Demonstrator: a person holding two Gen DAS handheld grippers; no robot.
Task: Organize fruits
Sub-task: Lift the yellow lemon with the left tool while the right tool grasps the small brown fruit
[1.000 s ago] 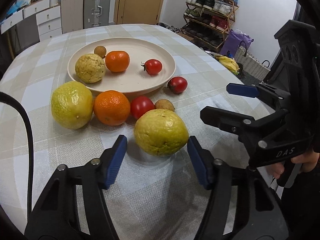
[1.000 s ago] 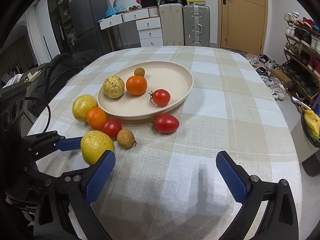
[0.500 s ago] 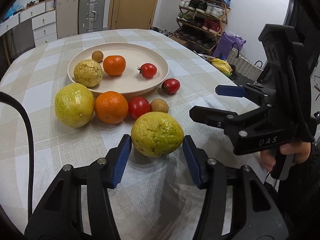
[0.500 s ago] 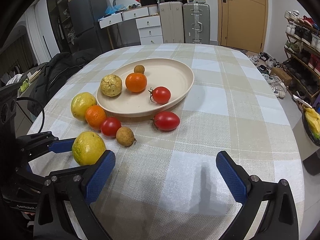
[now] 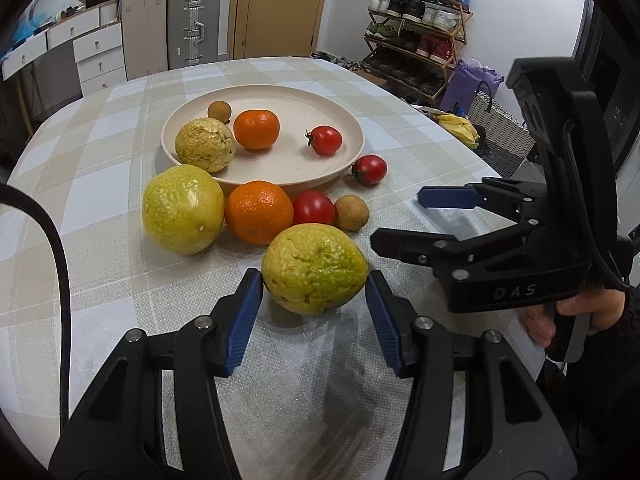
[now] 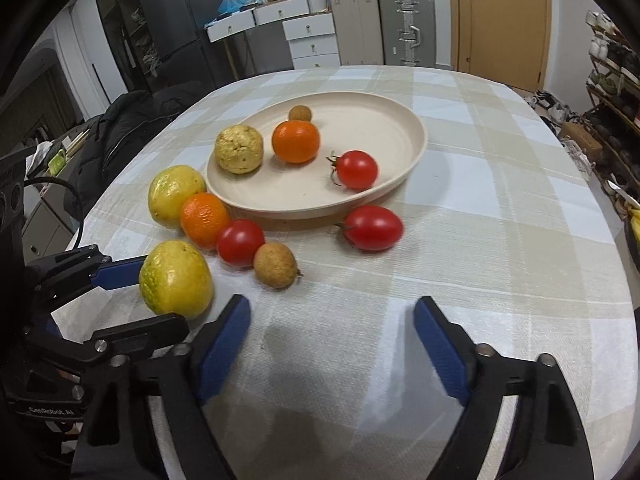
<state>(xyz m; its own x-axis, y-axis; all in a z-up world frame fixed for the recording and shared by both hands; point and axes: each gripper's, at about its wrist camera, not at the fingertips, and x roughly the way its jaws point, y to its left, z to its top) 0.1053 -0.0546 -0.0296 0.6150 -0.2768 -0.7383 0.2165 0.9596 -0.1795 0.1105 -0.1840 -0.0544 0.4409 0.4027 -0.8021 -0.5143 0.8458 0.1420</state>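
A beige plate [image 5: 344,136] [image 6: 412,140] holds a wrinkled yellow fruit [image 5: 205,145], an orange [image 5: 256,129], a tomato [image 5: 325,140] and a small brown longan [image 5: 219,111]. In front of it on the cloth lie a yellow-green fruit [image 5: 182,209], an orange [image 5: 258,212], a tomato [image 5: 313,208], a longan [image 5: 351,213] and another tomato [image 5: 370,169]. My left gripper [image 5: 314,300] is shut on a second yellow-green fruit [image 5: 315,268] [image 6: 176,278]. My right gripper [image 6: 332,344] is open and empty over the cloth, to the right of that fruit.
The round table carries a checked cloth [image 6: 500,208]. Suitcases [image 6: 406,26] and drawers stand beyond the far edge. A shoe rack [image 5: 416,52] and bags are to the right. A dark jacket [image 6: 120,128] lies left of the table.
My left gripper's pads have closed onto the near yellow-green fruit. My right gripper has moved forward and a little left, and its jaws have narrowed somewhat.
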